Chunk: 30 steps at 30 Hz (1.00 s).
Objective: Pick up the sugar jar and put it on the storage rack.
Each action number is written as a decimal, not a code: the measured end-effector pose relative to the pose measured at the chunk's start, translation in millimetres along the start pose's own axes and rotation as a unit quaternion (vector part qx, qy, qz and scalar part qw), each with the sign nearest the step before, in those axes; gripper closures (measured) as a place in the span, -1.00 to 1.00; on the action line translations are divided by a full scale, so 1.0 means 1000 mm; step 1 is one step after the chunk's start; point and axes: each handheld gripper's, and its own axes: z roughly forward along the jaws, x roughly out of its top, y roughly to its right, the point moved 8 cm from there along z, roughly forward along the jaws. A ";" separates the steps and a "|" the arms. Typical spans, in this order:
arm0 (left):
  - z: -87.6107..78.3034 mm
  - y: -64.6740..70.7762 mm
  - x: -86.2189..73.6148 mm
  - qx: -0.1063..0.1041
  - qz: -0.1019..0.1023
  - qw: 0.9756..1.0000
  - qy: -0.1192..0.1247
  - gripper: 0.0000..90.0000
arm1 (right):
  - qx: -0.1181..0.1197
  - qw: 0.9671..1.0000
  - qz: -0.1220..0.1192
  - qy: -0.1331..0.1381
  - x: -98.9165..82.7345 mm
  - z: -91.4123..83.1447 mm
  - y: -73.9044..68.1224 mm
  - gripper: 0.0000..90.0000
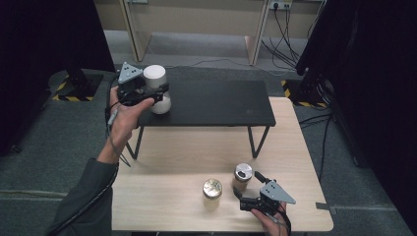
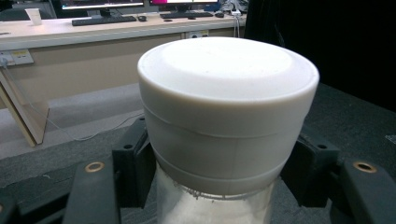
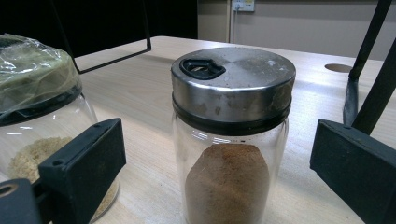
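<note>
Right gripper (image 1: 249, 192), near edge: jaws gaping wide, gripping nothing, flanking upright steel-lidded spice jar (image 3: 232, 135); its view is showing brown powder. Far: left gripper (image 1: 158, 93) is clamping white-capped jar (image 1: 156, 88), axis vertical, over black shelf (image 1: 216, 103).
</note>
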 end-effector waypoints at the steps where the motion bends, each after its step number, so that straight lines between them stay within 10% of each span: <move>1: 0.000 0.000 0.000 0.000 0.000 1.000 0.000 -0.23 | 0.000 1.000 0.000 0.000 0.000 0.000 0.000 -0.92; 20: 0.006 -0.005 -0.007 0.016 0.007 1.000 0.020 -0.27 | -0.001 1.000 0.002 0.000 0.000 0.000 0.000 -0.92; 30: -0.002 -0.007 -0.005 0.030 -0.024 0.999 0.027 -1.00 | 0.000 1.000 0.002 0.001 0.000 0.000 0.000 -0.92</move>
